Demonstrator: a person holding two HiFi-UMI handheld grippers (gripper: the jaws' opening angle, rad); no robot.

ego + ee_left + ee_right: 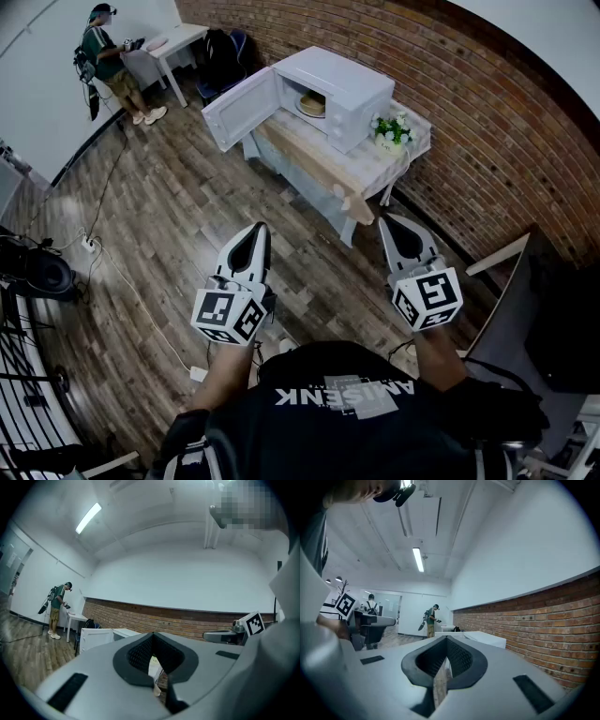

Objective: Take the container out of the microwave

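Observation:
A white microwave [342, 86] stands on a cloth-covered table [361, 178] against the brick wall, its door [236, 110] swung open to the left. Inside it lies a round tan container [312, 103]. My left gripper [260, 231] and right gripper [388, 223] are both shut and empty, side by side over the wooden floor, well short of the table and pointing towards it. In the left gripper view the jaws [154, 666] meet, with the microwave [97, 639] far ahead. The right gripper [443, 667] is also closed, and the microwave [486, 639] shows beyond it.
A small pot of white flowers [391, 131] sits on the table right of the microwave. A person [112, 61] stands at a white desk [176, 42] far left, near a dark chair [225, 56]. Cables and a power strip [91, 244] cross the floor. Dark furniture [553, 319] stands at right.

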